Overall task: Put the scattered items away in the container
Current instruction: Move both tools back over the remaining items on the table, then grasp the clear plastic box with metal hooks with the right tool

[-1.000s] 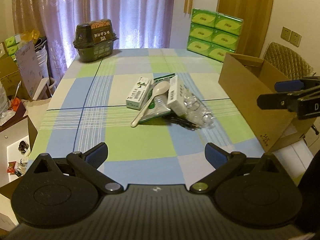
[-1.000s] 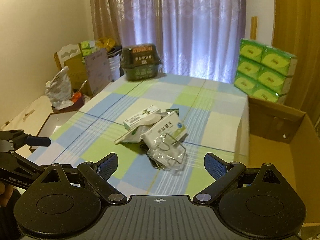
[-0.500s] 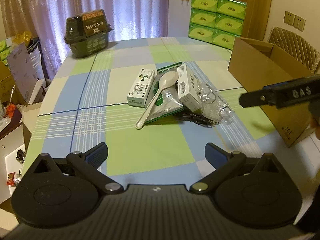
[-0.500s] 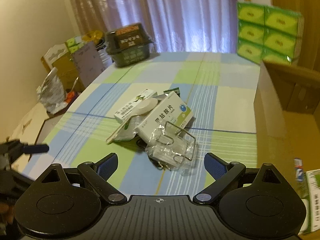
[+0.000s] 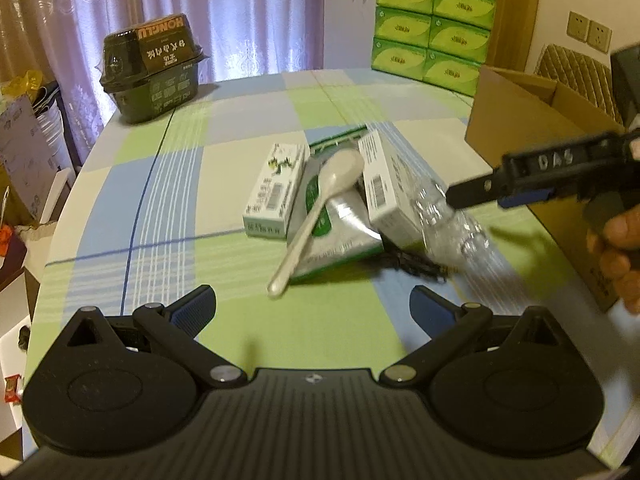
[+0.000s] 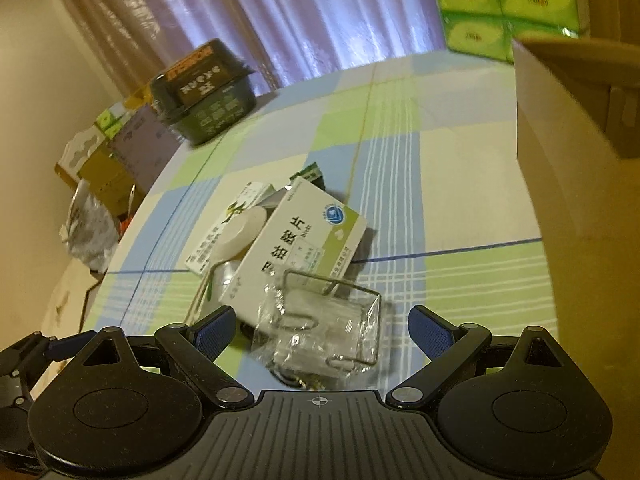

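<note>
Both tongs, left [image 5: 312, 306] and right [image 6: 322, 326], gape wide over a checked surface [image 5: 160, 184] where boxes, a spoon [image 5: 320, 208] and a clear bag [image 6: 320, 336] cluster mid-frame, cardboard box [image 5: 520, 120] at right, purple curtains [image 5: 240, 8] behind.

The right gripper [image 6: 322, 326] is dropping low and closing in on the clear plastic packet [image 6: 320, 338], its open fingers now flanking it. The left gripper [image 5: 312, 306] is edging nearer the pile, tilting slightly downward.
</note>
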Motion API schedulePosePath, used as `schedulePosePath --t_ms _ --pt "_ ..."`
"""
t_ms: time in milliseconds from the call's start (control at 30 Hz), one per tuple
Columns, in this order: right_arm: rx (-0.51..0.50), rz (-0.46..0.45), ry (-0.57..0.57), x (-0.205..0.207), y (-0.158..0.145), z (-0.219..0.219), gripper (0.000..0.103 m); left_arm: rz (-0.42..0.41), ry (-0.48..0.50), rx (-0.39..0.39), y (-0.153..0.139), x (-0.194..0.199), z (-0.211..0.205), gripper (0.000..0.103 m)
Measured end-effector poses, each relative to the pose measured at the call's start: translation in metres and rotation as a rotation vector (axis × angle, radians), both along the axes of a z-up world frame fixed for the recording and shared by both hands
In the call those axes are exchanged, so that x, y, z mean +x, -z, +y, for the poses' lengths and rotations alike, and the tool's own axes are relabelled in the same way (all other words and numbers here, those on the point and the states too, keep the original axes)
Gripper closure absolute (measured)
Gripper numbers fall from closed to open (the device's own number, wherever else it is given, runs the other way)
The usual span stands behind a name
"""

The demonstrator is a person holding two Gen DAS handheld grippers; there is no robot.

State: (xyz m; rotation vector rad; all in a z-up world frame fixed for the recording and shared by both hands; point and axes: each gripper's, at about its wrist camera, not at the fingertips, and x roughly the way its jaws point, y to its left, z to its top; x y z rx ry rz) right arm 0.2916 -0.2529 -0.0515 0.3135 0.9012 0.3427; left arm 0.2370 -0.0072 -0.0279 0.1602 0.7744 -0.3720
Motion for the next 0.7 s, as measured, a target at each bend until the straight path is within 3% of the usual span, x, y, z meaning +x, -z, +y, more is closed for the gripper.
schedulePosePath --t_ms 333,367,433,500,600,700 --pt "0.052 0.071 0.022 0.019 0.020 -0.006 0.006 -0.016 0.030 0.027 0.002 0.015 -0.008 0.002" --pt "0.066 0.082 0.026 0.020 0.022 -0.008 0.008 -0.014 0.031 0.028 0.002 0.015 -0.008 0.002" --pt "0.097 0.107 0.028 0.023 0.025 -0.010 0.025 -0.010 0.036 0.032 0.003 0.015 -0.009 0.002" --pt "0.103 0.121 0.041 0.023 0.024 -0.012 0.030 -0.009 0.041 0.035 0.003 0.016 -0.010 0.002" --pt "0.060 0.116 0.051 0.019 0.016 -0.013 0.034 -0.012 0.044 0.041 0.003 0.019 -0.011 0.002" --pt "-0.081 0.061 0.022 0.005 0.001 -0.005 0.034 -0.018 0.064 0.055 0.004 0.025 -0.014 0.003"
